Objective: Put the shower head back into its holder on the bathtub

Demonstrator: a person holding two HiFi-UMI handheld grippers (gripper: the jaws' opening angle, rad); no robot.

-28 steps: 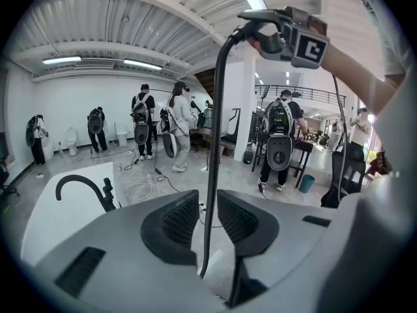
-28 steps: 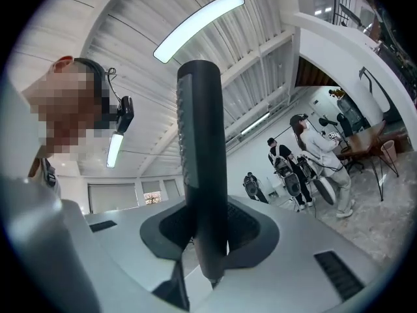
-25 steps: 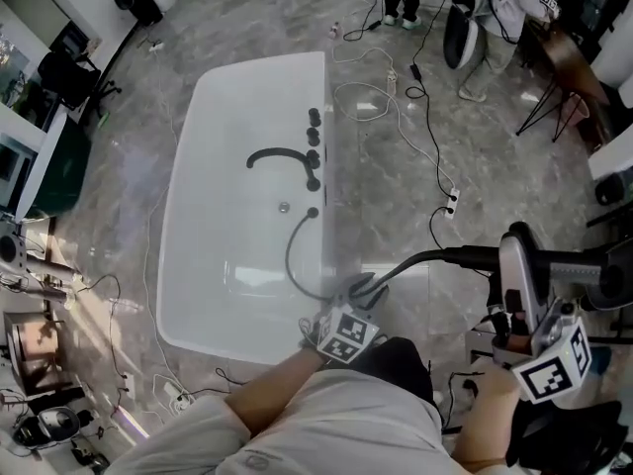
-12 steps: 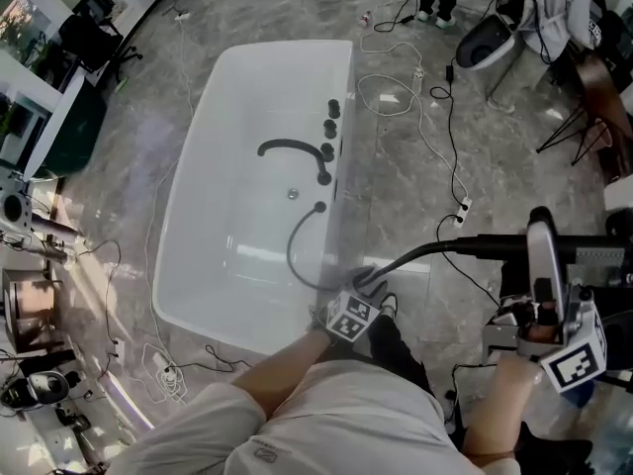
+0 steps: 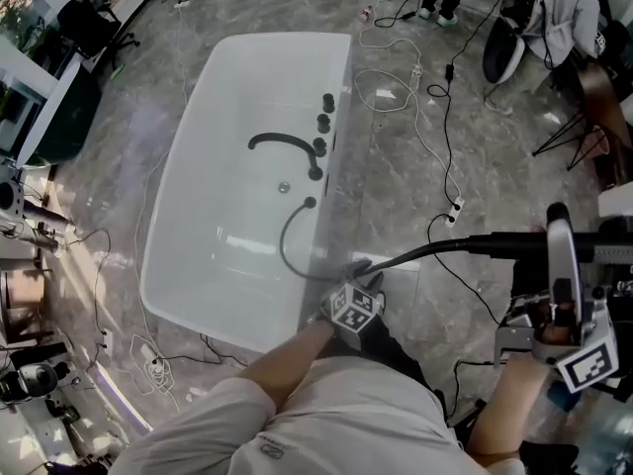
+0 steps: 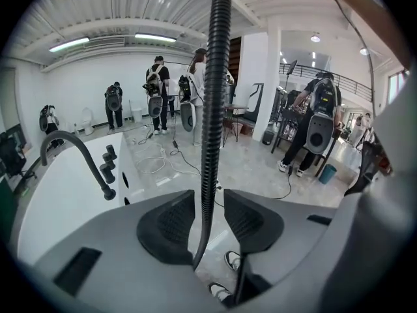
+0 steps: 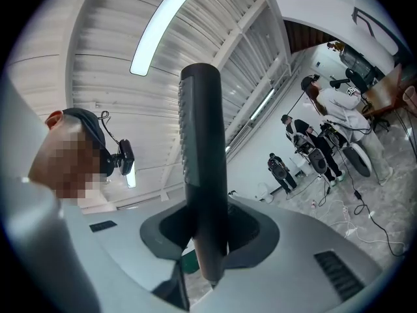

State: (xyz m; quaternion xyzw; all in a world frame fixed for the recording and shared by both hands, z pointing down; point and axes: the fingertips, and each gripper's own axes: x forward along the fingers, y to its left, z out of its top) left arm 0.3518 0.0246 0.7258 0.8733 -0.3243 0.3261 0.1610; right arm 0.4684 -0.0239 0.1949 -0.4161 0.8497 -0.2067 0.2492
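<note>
Left gripper view is showing the left claw (image 6: 208, 210) with its pads standing apart around the black ribbed hose (image 6: 212, 103). The hose is running loosely between them without being squeezed. Those jaws have just been spreading wider, then easing in slightly. Compared with a second ago, this hand is sitting lower, close to the near right corner of the bathtub (image 5: 168, 255), where the hose is climbing out over the rim. The right claw (image 7: 208, 233) is clamping the shower head (image 7: 203, 155) by its handle and holding it upright. It is well to the right of the tub, well apart from the row of black fittings (image 5: 322, 122) on the tub's right rim, one of which is probably the holder. The loosened hose is likely being left free to slide while the head travels toward that rim. Seating it is not yet done.
</note>
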